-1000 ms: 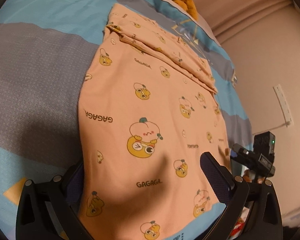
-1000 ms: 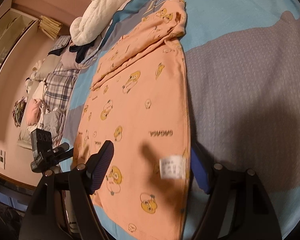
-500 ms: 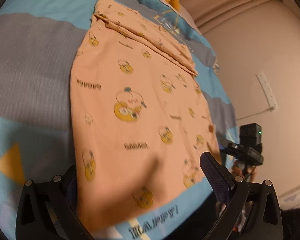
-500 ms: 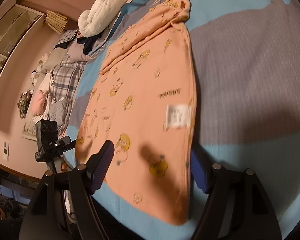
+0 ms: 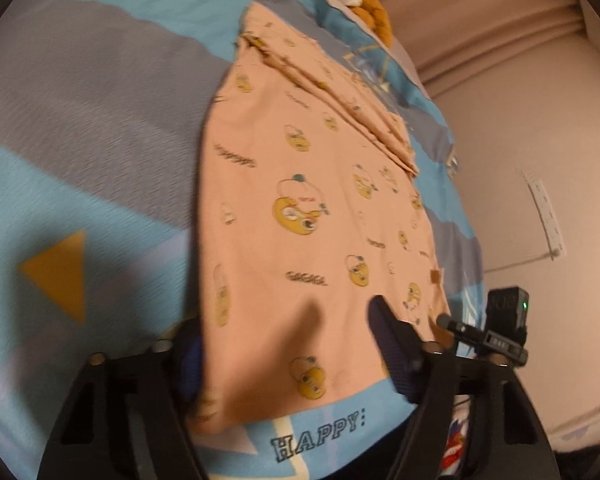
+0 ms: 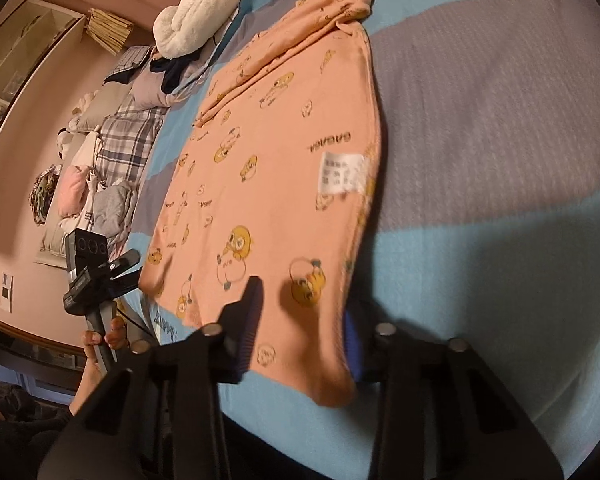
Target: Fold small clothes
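Observation:
A small peach shirt (image 5: 308, 216) with yellow cartoon prints lies flat on the blue and grey bedsheet (image 5: 80, 120), its sleeves folded across the far end. My left gripper (image 5: 288, 354) is open and straddles the shirt's near left hem corner. The shirt also shows in the right wrist view (image 6: 284, 152), with a white care label (image 6: 340, 174) near its right edge. My right gripper (image 6: 300, 328) is open and straddles the near right hem corner. The fingers look wide apart, with cloth between them.
A white plush blanket (image 6: 196, 12) and a pile of folded clothes (image 6: 112, 152) lie at the far left of the bed. The other gripper (image 6: 96, 272) shows in the right wrist view, and in the left wrist view (image 5: 496, 332). A wall (image 5: 532, 128) borders the bed.
Both grippers drew back toward the shirt's near hem, so the bed's front edge and the "HAPPY" print came into view. Both stayed open.

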